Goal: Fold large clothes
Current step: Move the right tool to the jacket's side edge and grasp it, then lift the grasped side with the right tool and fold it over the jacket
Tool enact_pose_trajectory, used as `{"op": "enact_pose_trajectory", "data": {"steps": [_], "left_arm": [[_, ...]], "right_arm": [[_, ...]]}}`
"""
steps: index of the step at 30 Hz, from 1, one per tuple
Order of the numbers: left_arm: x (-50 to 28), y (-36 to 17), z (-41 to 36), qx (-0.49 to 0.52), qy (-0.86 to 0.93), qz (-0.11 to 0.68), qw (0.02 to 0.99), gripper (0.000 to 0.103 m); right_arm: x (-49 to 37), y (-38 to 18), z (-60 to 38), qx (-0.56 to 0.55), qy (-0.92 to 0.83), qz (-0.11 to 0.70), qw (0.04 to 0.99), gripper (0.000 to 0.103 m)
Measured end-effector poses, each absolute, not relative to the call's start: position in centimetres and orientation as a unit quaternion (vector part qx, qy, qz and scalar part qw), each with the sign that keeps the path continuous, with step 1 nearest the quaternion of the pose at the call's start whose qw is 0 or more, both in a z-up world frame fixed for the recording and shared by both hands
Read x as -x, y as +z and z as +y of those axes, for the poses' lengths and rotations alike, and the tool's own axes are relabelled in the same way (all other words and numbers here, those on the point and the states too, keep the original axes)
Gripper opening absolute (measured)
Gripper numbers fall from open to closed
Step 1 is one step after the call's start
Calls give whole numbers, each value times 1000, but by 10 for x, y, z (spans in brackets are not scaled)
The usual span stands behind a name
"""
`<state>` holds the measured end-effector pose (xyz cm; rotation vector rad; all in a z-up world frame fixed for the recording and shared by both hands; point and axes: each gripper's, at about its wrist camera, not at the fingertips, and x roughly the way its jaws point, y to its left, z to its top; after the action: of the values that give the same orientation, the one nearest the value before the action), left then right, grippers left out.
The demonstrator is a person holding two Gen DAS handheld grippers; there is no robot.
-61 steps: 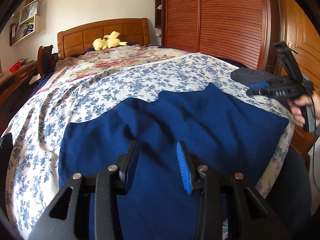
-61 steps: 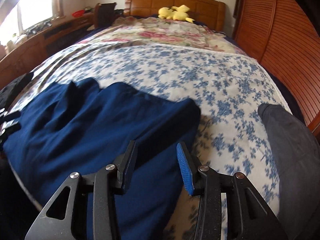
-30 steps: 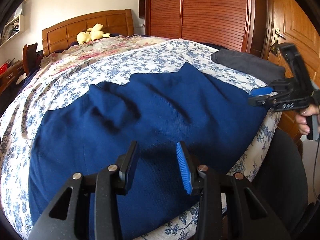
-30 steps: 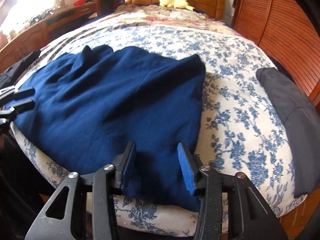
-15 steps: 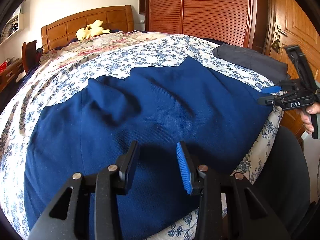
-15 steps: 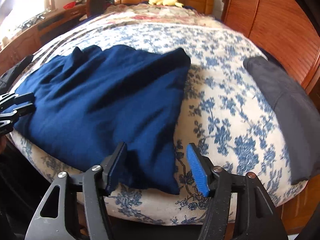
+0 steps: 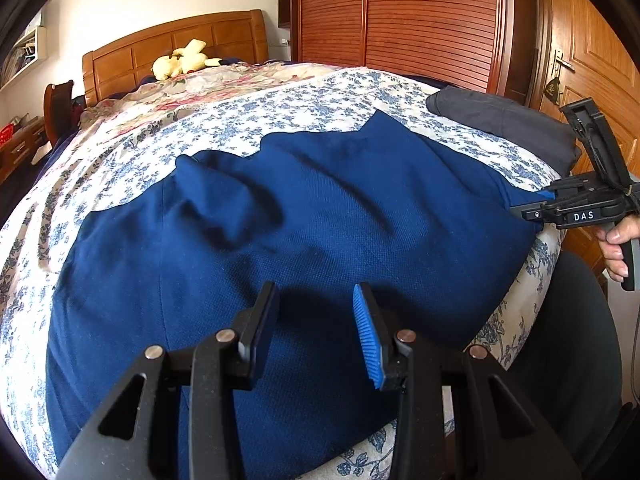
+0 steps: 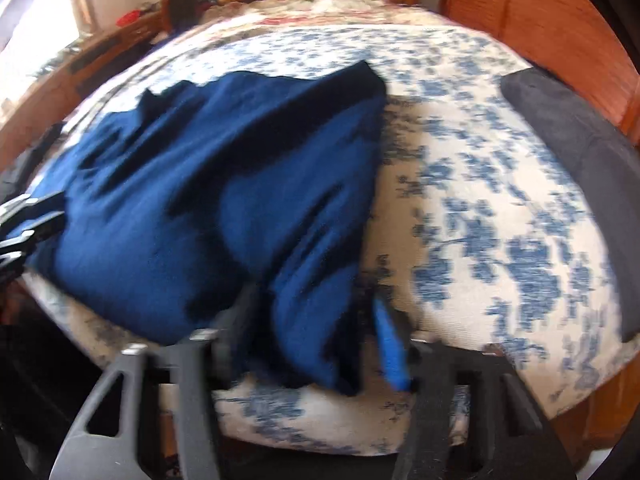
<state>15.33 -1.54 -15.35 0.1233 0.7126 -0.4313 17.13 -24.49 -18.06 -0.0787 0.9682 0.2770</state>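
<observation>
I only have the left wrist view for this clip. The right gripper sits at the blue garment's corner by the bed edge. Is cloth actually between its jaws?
Observer: Yes. In the right wrist view, the corner of the blue garment lies between the jaws of the right gripper, which are closing. Blur hides whether the pads press on it.
Operator: How does the cloth lie there?
Observer: It is bunched into ridges that run towards the jaws.
Operator: Anything beyond the bed's other side?
Observer: A bright window at the upper left.
</observation>
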Motion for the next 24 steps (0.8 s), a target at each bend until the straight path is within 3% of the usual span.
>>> {"op": "enact_pose_trajectory", "data": {"steps": [1,6,24], "left_arm": [[-154,-154,-15,-59,-209,346,913,37],[-152,-154,-10,-55,-204,344,915,37],[-133,-129,32,-27,-172,314,933,37]], "right_arm": [[-171,-180,-244,34,142,464,874,27],[-171,-166,-249,-2,174,454,874,15],[-178,-81,-158,22,276,352,894,13]]}}
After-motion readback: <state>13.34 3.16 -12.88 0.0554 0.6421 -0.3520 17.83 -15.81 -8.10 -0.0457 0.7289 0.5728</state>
